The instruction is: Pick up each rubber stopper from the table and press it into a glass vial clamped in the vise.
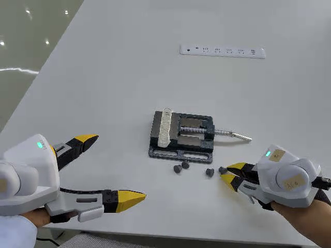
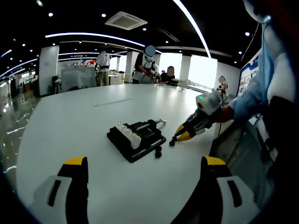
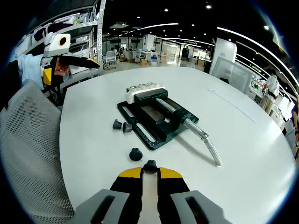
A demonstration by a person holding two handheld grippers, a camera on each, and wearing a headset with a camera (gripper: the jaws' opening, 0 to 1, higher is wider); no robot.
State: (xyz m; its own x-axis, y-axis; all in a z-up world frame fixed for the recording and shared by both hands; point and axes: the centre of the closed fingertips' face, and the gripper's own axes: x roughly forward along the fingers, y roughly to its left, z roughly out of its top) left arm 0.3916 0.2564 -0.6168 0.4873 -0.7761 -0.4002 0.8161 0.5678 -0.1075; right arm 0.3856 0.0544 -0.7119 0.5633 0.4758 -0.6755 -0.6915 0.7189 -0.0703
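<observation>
Nearest us, the left gripper [image 1: 120, 166] hangs with its yellow-tipped jaws spread wide and nothing between them, out to the side of the vise [image 1: 181, 135] away from its handle [image 1: 234, 135]. The white table [image 1: 103, 77] is bare on that side and beyond the vise as far as a power strip [image 1: 222, 50]. The table's near edge runs close behind both grippers.

The right gripper [image 1: 224, 172] sits low on the handle side, its jaws nearly together around one dark stopper [image 3: 150, 166]. We cannot tell whether they pinch it. Three loose stoppers [image 1: 185, 165] lie just in front of the vise.

The clear glass vials [image 1: 165, 126] stand clamped in a row at the vise's far-from-handle end, perhaps four.
</observation>
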